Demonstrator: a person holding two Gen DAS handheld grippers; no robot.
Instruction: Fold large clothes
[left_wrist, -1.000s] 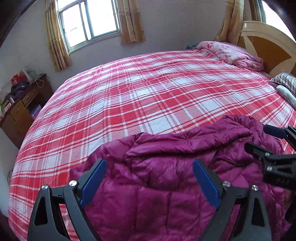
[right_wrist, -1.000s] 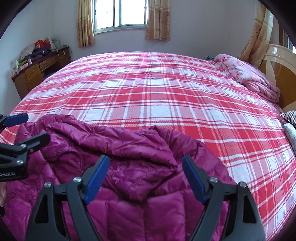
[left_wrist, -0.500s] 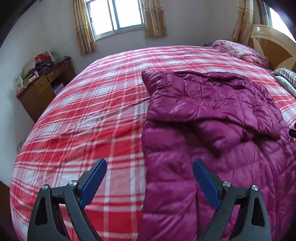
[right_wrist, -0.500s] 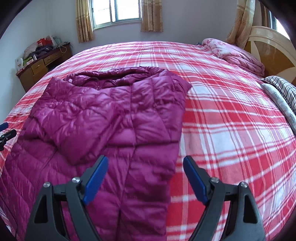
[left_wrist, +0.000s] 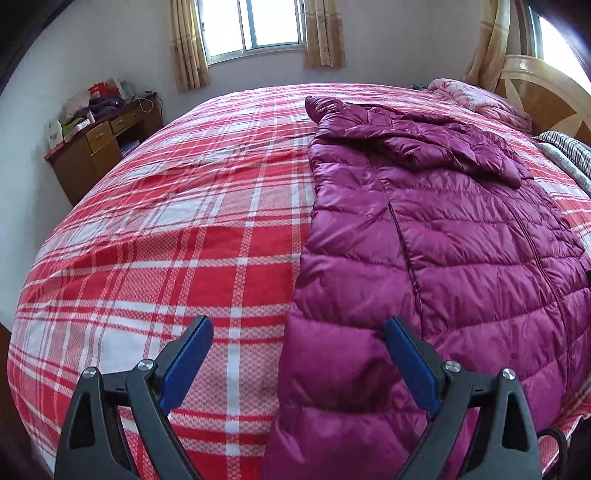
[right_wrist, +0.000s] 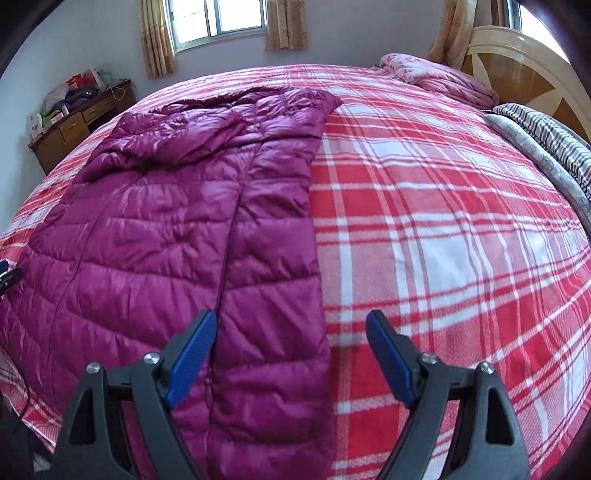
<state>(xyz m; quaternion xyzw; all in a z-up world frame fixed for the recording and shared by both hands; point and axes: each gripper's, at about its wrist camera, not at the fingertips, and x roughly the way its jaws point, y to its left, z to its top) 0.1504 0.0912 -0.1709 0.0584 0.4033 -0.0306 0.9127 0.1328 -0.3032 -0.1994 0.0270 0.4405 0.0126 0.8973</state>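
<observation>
Since a second ago we have flung the bunched purple down jacket (left_wrist: 436, 236) out flat along the bed (left_wrist: 192, 221). Both the left gripper (left_wrist: 297, 354) and right gripper (right_wrist: 291, 347) hover with jaws open, empty, over its hem corners, ready for folding.

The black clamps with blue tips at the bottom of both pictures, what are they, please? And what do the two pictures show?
Each is a hand-held grasping tool; a person carries one in each hand, with a camera looking along its two fingers. One picture comes from the left tool, the other from the right tool. Both are open and hold nothing. A purple puffer jacket lies spread on a bed with a red plaid cover, waiting to be folded. A pink blanket lies near the headboard.
</observation>
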